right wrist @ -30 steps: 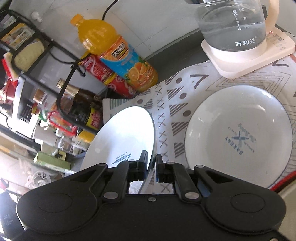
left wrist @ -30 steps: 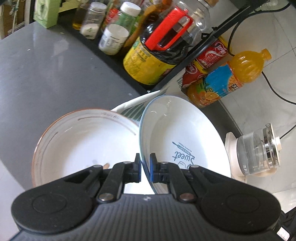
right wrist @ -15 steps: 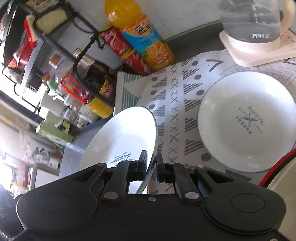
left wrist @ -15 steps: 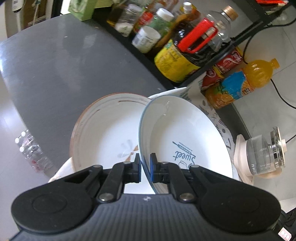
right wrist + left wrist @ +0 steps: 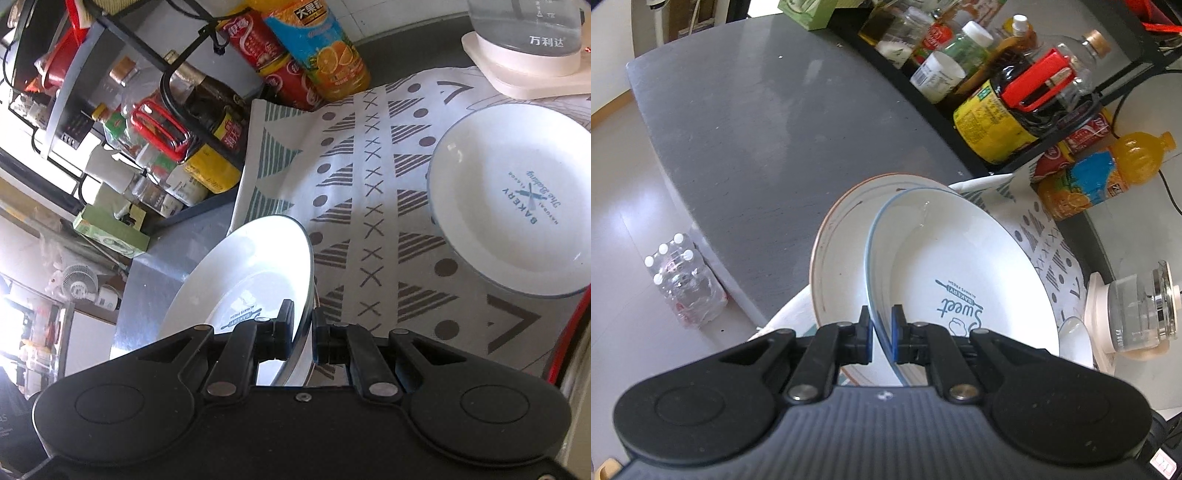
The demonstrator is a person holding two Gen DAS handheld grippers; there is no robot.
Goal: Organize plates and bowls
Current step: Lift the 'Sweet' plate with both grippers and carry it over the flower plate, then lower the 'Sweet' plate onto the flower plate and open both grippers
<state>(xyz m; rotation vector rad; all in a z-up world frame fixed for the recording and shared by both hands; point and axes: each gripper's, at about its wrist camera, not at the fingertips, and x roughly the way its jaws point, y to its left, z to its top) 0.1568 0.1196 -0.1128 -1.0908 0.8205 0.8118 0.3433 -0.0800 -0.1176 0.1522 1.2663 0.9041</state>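
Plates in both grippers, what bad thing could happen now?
1. The left gripper pinches the Sweet bowl only by its rim, tilted, so it might slip and break.
2. That bowl sits very close to the brown-rimmed plate; they could knock and chip.
3. The right gripper also holds its white plate by the edge, near the Bakery bowl on the patterned cloth.

**Left gripper pinching a plate rim**

Your left gripper (image 5: 882,338) clamps the blue rim of a white plate (image 5: 964,280), held tilted. Just behind it sits a brown-rimmed plate (image 5: 842,258). A juice bottle (image 5: 1108,173) and glass kettle (image 5: 1137,314) stand to the right.
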